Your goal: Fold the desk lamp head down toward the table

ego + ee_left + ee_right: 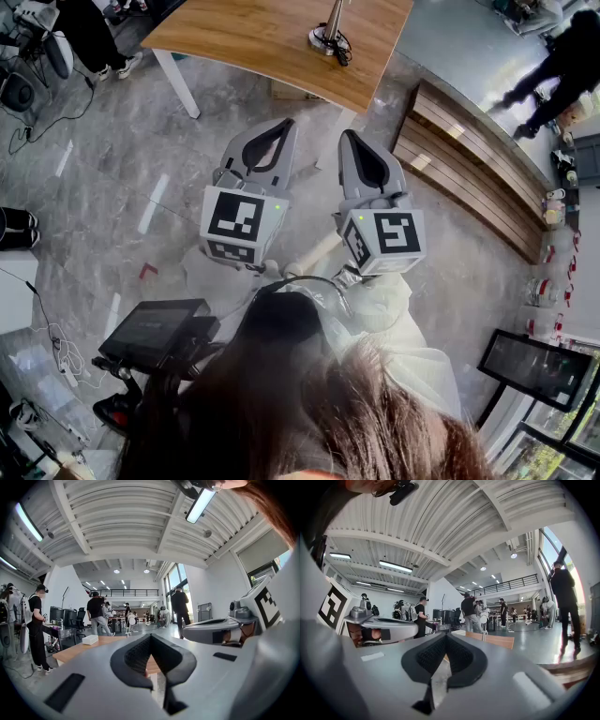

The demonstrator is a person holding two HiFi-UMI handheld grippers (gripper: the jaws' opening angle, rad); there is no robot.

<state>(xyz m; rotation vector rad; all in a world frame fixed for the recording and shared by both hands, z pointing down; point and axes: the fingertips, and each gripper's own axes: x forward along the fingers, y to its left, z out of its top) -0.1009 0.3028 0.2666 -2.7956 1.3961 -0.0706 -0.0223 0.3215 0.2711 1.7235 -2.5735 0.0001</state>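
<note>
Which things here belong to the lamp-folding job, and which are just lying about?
Job: desk lamp, table, left gripper, right gripper, both shut and empty.
Lying about: white box, wooden steps, screen.

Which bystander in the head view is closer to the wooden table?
The bystander at upper left, just beside the table corner; the other is far off at right.
</note>
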